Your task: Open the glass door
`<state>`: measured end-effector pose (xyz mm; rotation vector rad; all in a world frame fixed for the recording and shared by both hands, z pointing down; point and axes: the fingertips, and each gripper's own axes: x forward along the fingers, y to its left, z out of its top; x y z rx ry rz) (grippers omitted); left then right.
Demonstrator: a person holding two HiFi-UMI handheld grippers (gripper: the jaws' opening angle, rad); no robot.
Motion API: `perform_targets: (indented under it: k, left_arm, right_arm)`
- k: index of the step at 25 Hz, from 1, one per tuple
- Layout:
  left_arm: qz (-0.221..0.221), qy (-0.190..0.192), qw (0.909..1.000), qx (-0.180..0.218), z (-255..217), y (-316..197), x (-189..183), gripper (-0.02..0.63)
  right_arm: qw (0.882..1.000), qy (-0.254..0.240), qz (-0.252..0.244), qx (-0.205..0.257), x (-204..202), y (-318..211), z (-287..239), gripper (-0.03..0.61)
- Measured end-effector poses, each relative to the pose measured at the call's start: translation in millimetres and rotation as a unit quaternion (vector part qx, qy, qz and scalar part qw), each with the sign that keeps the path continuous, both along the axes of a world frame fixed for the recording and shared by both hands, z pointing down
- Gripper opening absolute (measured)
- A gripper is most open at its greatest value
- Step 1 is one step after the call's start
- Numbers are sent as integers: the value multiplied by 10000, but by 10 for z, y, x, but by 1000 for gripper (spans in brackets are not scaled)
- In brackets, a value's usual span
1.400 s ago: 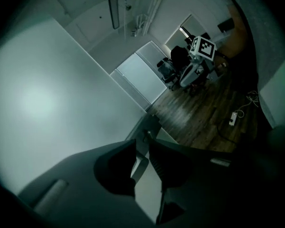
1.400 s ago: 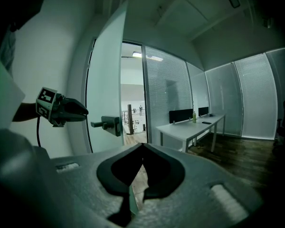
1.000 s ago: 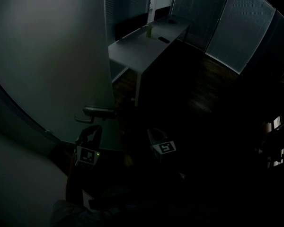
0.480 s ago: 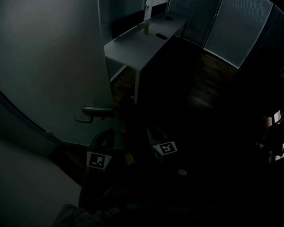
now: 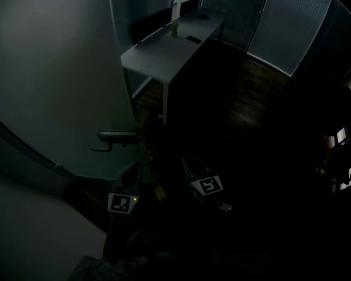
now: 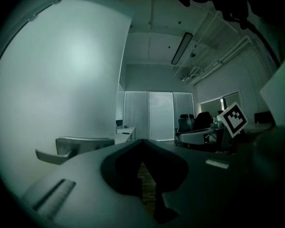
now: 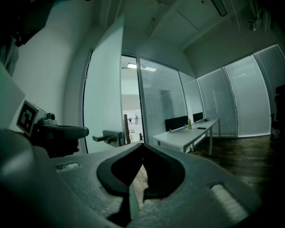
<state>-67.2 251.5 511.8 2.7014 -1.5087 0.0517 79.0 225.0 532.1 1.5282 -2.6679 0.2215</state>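
The frosted glass door (image 5: 58,69) stands swung open at the left of the head view, its edge toward the room. Its metal lever handle (image 5: 114,136) sticks out level from the panel and shows again as the handle (image 6: 80,144) and the handle (image 7: 109,137). My left gripper (image 5: 133,173) is shut and empty, just below and right of the handle, apart from it. In its own view the left gripper (image 6: 142,144) points past the door into the room. My right gripper (image 5: 193,164) hangs beside it, also shut with nothing held, and the right gripper (image 7: 142,146) points level.
A long white desk (image 5: 164,45) with a small bottle (image 5: 174,31) stands beyond the door's edge. Glass walls with blinds (image 5: 281,28) close off the far side. Office chairs (image 6: 194,122) stand to the right. The room is dark, with a dark wooden floor (image 5: 251,98).
My left gripper has moved right, away from under the handle, and has rolled so its marker cube faces up. The right gripper has lifted a little. The door stands as before.
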Motion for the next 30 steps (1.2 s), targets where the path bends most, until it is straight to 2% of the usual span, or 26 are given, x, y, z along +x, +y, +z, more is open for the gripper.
perform_targets:
  k: [8, 15, 30]
  left_arm:
    - [-117, 146, 9998, -2, -7, 142, -112, 3]
    - [-146, 69, 9999, -3, 8, 215, -158, 3]
    - [-62, -45, 9999, 119, -5, 172, 11, 3]
  right_arm:
    - [9999, -99, -46, 7, -60, 224, -89, 2]
    - [9998, -191, -91, -6, -114, 313, -106, 2]
    - [9998, -131, -134, 11, -38, 283, -50, 2]
